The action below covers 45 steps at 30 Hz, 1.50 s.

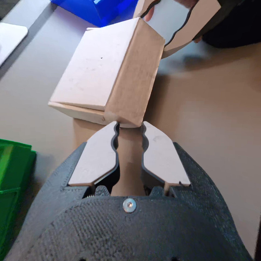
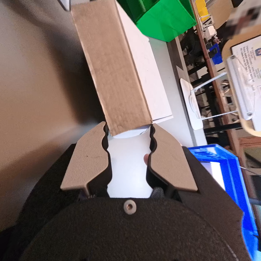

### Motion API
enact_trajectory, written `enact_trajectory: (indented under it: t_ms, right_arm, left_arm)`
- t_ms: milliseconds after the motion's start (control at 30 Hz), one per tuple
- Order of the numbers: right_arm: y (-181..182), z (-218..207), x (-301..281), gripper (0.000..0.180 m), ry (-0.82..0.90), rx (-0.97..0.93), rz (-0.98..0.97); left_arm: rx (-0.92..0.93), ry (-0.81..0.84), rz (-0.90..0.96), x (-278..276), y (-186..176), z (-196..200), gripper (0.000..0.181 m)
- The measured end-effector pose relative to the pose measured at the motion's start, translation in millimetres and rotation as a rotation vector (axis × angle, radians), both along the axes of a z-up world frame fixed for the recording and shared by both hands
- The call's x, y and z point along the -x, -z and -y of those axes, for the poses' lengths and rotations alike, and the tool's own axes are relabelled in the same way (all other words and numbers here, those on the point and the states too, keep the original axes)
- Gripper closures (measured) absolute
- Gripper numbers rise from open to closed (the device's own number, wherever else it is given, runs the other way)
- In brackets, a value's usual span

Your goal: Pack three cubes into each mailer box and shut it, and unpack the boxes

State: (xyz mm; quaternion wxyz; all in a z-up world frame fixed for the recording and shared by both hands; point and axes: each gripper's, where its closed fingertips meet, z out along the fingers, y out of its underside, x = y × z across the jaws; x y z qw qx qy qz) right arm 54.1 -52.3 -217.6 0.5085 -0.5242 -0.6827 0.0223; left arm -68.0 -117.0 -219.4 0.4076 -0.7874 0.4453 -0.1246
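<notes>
A closed cardboard mailer box (image 1: pixel 91 70), pale on top with brown sides, is tilted and held between both grippers above the table (image 1: pixel 204 113). My left gripper (image 1: pixel 130 125) is closed on its near corner, across the brown side. My right gripper (image 2: pixel 129 127) is closed on the opposite end, and the box (image 2: pixel 117 70) stretches away from it. The right gripper also shows in the left wrist view (image 1: pixel 153 31) at the box's far end. A person's fingertip (image 2: pixel 146 158) shows between the right fingers. No cubes are in view.
A green bin (image 1: pixel 12 169) sits at the left and shows again beyond the box (image 2: pixel 162 21). A blue bin (image 1: pixel 96 9) stands behind the box, beside my right gripper (image 2: pixel 226 176). A white tray (image 1: pixel 9 39) lies far left. Cluttered shelves (image 2: pixel 211 63) stand past the table's edge.
</notes>
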Motion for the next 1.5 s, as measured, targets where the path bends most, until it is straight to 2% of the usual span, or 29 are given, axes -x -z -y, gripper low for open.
enact_trajectory:
  t_ms: [33,133,300,433,600,833,933,1067,1233,1367,1500]
  right_arm:
    - [-1.0,4.4,0.3,0.123,-0.003,0.042,-0.016]
    - [-0.1,14.8,1.5,0.123,0.000,0.156,-0.034]
    - [-1.5,18.3,1.5,0.123,0.037,0.280,-0.033]
    - [-9.4,21.4,2.1,0.123,0.060,0.262,-0.024]
    - [-10.5,29.4,2.1,0.123,0.042,0.298,-0.041]
    - [-6.3,37.5,1.4,0.124,0.059,0.423,-0.072]
    - [-8.4,40.4,1.7,0.124,0.069,0.496,-0.082]
    - [-14.5,47.7,2.5,0.124,0.075,0.703,-0.140]
    - [-17.6,56.9,-0.2,0.124,0.079,0.872,-0.133]
    - [-17.7,59.3,-3.0,0.124,0.100,0.936,-0.106]
    - [-21.0,59.0,-5.9,0.124,0.104,0.905,-0.095]
  left_arm:
    - [0.036,0.002,0.038,0.9,-0.7,2.4,0.155]
    - [0.128,0.017,0.104,1.5,-0.4,8.5,0.156]
    - [0.134,0.010,0.075,1.7,2.6,8.2,0.157]
    - [0.211,-0.011,0.109,2.2,-2.7,12.9,0.158]
    - [0.201,-0.005,0.096,3.3,-3.4,18.2,0.157]
    - [0.090,-0.028,-0.007,1.9,3.9,17.6,0.156]
    - [0.187,-0.034,0.065,1.2,-0.5,19.4,0.158]
    - [0.349,-0.025,0.226,-3.7,-12.2,26.2,0.162]
    - [0.499,0.009,0.318,-9.0,-18.6,36.7,0.162]
    - [0.572,0.019,0.360,-13.3,-12.2,41.0,0.161]
    - [0.578,0.003,0.429,-11.8,-16.5,38.8,0.160]
